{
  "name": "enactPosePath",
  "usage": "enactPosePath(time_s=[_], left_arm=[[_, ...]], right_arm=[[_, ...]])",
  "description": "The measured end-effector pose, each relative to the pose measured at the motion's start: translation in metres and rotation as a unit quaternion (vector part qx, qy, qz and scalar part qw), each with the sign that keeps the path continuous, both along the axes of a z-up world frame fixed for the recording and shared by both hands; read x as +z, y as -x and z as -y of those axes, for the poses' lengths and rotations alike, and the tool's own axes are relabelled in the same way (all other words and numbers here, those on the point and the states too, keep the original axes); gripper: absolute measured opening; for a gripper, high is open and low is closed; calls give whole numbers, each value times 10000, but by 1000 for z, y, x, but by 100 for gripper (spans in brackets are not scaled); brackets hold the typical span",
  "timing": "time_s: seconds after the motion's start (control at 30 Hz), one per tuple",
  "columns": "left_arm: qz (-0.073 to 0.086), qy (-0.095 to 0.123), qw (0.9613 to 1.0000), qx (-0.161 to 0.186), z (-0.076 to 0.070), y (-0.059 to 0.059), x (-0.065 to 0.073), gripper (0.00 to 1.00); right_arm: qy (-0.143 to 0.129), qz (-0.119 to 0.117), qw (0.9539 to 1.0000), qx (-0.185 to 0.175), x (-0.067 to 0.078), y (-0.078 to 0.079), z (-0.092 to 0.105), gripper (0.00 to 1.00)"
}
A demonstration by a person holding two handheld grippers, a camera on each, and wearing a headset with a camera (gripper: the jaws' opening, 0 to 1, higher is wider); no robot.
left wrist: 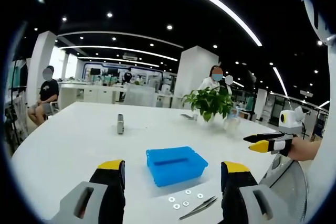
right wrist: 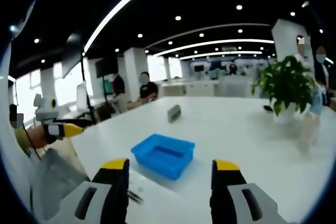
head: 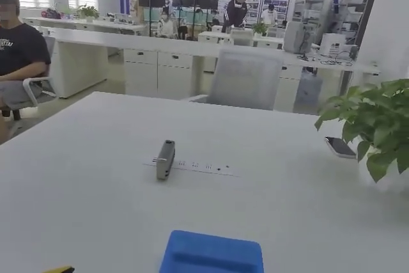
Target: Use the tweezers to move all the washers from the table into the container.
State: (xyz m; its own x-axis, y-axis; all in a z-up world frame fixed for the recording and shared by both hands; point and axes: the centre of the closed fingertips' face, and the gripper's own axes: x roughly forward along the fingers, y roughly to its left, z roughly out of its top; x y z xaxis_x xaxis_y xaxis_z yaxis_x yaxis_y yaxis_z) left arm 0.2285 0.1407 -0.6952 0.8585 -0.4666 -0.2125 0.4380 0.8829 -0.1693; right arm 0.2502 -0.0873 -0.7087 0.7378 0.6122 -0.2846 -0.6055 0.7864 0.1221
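A blue container sits on the white table, empty as far as I can see. In the left gripper view, several small washers lie loose just in front of it, with metal tweezers beside them on the right. My left gripper is held above the table's near edge, open, with nothing between its jaws. My right gripper is also open and empty, facing the container from the other side. The tweezers lie dark by its left jaw. The container's rim shows at the head view's bottom edge.
A grey box-shaped device lies mid-table by a flush socket strip. A phone and a potted plant sit at the right. An office chair stands at the far edge. A person sits at far left.
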Motion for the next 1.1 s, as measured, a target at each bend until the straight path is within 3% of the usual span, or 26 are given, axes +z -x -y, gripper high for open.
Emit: enactPosePath(time_s=[0.07,0.1,0.17,0.2,0.3,0.4,0.47,0.5,0.53,0.57,0.6,0.67,0.7,0.77,0.83,0.93,1.0,1.03,1.07,1.1], left_arm=[[-182,-172,9989,-387,9,3,-9,62],[-311,-371,9967,-649,14,6,-17,57],[-483,-442,9930,-981,22,10,-26,46],[-721,-476,9889,-1210,27,14,-36,43],[-1078,-712,9790,-1579,31,18,-53,39],[-1305,-992,9692,-1835,31,17,-69,32],[-1369,-1072,9655,-1937,30,16,-73,26],[-1523,-1079,9601,-2081,32,18,-78,24],[-1584,-1132,9573,-2137,33,17,-82,24],[-1597,-1203,9546,-2209,34,17,-84,24],[-1677,-1311,9487,-2336,36,18,-88,23],[-1675,-1443,9447,-2422,35,16,-94,20],[-1727,-1522,9391,-2553,37,17,-98,19],[-1782,-1617,9328,-2682,40,18,-103,19],[-1875,-1733,9203,-2966,46,22,-111,19],[-1920,-2067,9035,-3225,49,25,-122,17],[-1939,-2453,8845,-3461,51,28,-133,16],[-1972,-2573,8781,-3519,51,29,-137,15],[-1985,-2751,8693,-3594,51,29,-141,14],[-1978,-2802,8671,-3611,51,29,-143,13]], right_arm=[[10,-48,10000,78,-4,0,-4,59],[32,-95,9999,117,-7,0,-6,58],[102,-131,9997,200,-10,2,-10,57],[148,-115,9995,237,-10,3,-11,57],[170,-149,9993,296,-14,5,-13,54],[257,-259,9988,334,-20,7,-14,53],[330,-234,9986,344,-20,7,-13,52],[355,-230,9985,347,-20,7,-13,52],[356,-230,9985,345,-20,7,-13,51],[347,-235,9986,338,-21,6,-13,51],[339,-251,9985,340,-21,6,-13,51],[368,-288,9982,368,-23,6,-13,49],[394,-293,9980,392,-24,7,-14,49],[408,-342,9976,436,-26,8,-15,47],[422,-532,9962,554,-33,12,-19,47],[509,-611,9946,665,-37,14,-23,43],[597,-634,9935,731,-40,17,-25,41],[625,-646,9931,754,-41,18,-25,40],[643,-654,9928,775,-42,18,-26,39],[663,-666,9923,801,-42,19,-26,37]])
